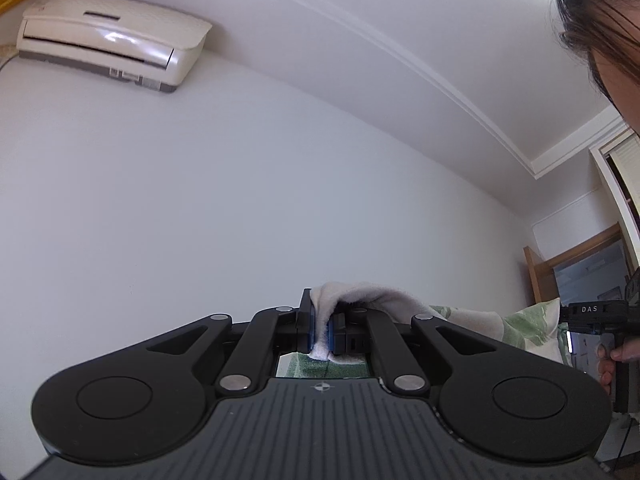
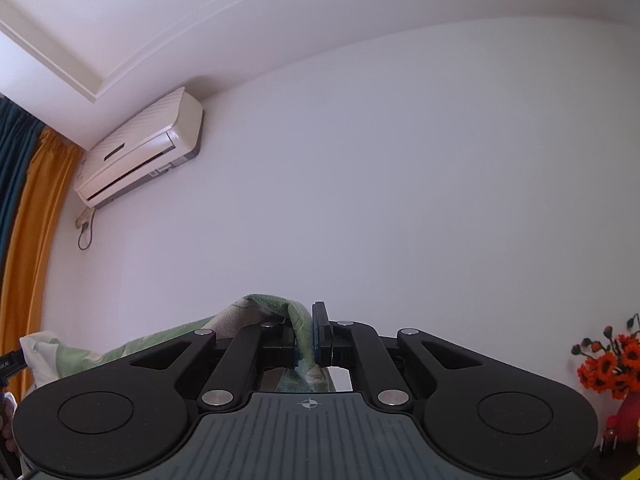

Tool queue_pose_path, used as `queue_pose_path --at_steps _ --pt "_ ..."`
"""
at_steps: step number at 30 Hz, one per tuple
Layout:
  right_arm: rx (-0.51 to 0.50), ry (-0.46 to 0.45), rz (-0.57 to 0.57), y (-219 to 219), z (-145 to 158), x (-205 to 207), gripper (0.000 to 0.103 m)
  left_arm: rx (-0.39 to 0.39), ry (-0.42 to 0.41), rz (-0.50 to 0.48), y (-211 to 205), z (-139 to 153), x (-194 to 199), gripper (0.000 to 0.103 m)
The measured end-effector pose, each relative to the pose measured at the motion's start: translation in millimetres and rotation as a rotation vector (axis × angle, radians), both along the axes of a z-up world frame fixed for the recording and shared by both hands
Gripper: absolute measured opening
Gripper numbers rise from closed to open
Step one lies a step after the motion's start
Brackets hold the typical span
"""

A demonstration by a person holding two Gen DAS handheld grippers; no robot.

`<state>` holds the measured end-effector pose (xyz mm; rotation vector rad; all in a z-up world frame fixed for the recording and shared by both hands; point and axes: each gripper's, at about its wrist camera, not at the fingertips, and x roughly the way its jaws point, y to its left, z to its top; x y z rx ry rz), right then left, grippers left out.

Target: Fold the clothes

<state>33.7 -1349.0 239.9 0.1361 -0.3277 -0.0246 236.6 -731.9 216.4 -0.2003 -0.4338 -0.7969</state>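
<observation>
Left tongs (image 1: pixel 320 334) and right tongs (image 2: pixel 306 346) each clamped on an edge of the green leaf-print cloth (image 2: pixel 298 334), raised high toward the far wall; probably early, no fold visible yet.

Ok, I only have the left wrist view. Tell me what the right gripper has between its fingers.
Observer: The right gripper is shut on the cloth, on its green leaf-print side.
Operator: Say which side of the cloth shows at mine.
Observer: That one you can see: the white fleecy side, in the left gripper. What you lack: orange flowers stand at the right edge of the right wrist view.
Operator: Report the window.
Observer: An orange curtain hangs left of the air conditioner.
</observation>
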Motion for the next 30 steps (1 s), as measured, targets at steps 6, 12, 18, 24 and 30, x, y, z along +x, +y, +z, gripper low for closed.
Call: queue_pose_path --at_steps 6,12,18,24,30 --pt "-0.006 0.151 -0.052 -10.7 -41.1 48.1 0.005 0.083 0.188 0.034 -20.0 -38.6 56.7 0.006" --pt "0.026 0.279 -0.095 -41.9 -94.6 132.6 0.005 0.163 0.246 0.173 -63.7 -89.0 132.7 0.006" --pt "0.044 0.444 -0.101 -67.6 -161.6 224.2 0.005 0.29 0.389 0.236 -105.2 -155.6 196.7 0.006" --pt "0.112 0.726 0.004 -79.6 -243.6 274.0 0.005 0.434 0.572 0.134 -102.8 -235.9 204.7 0.006" --pt "0.131 0.91 0.02 -95.2 -279.9 283.7 0.005 0.592 0.637 0.069 -100.5 -255.5 199.5 0.006"
